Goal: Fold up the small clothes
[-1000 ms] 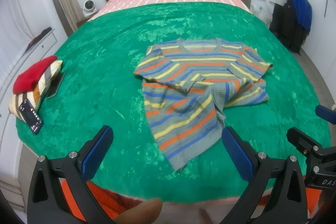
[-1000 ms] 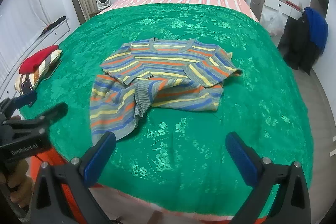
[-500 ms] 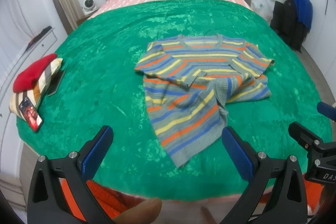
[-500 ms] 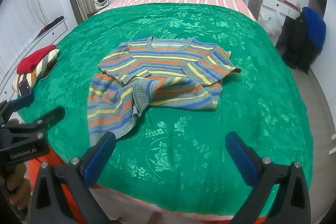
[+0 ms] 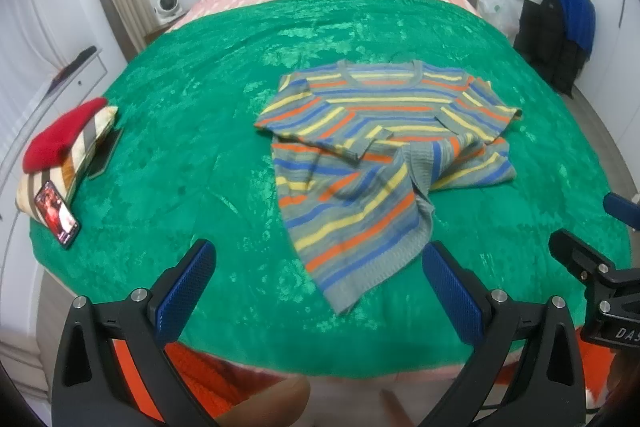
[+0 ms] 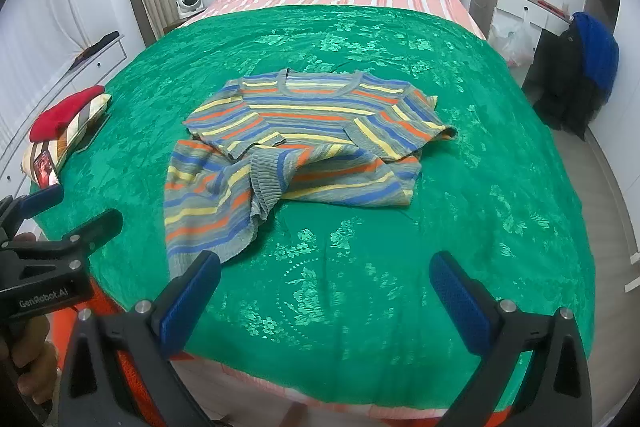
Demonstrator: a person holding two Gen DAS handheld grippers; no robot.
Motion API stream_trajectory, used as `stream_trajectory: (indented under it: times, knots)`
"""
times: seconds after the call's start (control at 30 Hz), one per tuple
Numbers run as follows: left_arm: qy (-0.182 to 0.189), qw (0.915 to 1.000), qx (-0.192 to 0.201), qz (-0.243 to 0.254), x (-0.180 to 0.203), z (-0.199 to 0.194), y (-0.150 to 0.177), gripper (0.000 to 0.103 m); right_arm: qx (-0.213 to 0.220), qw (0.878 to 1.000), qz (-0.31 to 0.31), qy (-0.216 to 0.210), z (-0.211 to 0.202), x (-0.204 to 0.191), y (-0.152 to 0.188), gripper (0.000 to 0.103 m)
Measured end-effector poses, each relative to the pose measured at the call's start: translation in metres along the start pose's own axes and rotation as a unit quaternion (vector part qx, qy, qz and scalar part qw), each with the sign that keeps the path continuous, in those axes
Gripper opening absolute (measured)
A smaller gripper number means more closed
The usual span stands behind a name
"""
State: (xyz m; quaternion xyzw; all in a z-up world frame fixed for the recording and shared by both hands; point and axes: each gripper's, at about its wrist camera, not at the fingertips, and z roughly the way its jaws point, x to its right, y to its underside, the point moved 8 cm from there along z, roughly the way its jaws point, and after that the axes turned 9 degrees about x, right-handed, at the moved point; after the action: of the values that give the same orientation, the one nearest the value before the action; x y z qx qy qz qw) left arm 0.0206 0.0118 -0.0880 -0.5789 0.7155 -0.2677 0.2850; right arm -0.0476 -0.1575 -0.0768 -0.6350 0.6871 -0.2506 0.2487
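Now, from my left: the left gripper (image 5: 318, 281) hangs wide open, empty, at the bed's near edge, and the striped sweater (image 5: 384, 155) lies ahead, its loose hem corner running toward me. My right gripper (image 6: 325, 293), equally wide and empty, sits further from that corner.

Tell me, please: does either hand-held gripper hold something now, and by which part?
Nothing is held. The left hand-held gripper and right hand-held gripper are both open, short of the striped sweater.
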Motion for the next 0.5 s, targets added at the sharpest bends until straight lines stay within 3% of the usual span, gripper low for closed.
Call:
stream_trajectory:
  times: [0.5]
  knots:
    - [-0.001,1.0,-0.001,0.002,-0.0017,-0.0003,0.0017,0.103,0.0,1.0,0.002,0.002,0.0008,0.0011,0.0023,0.103]
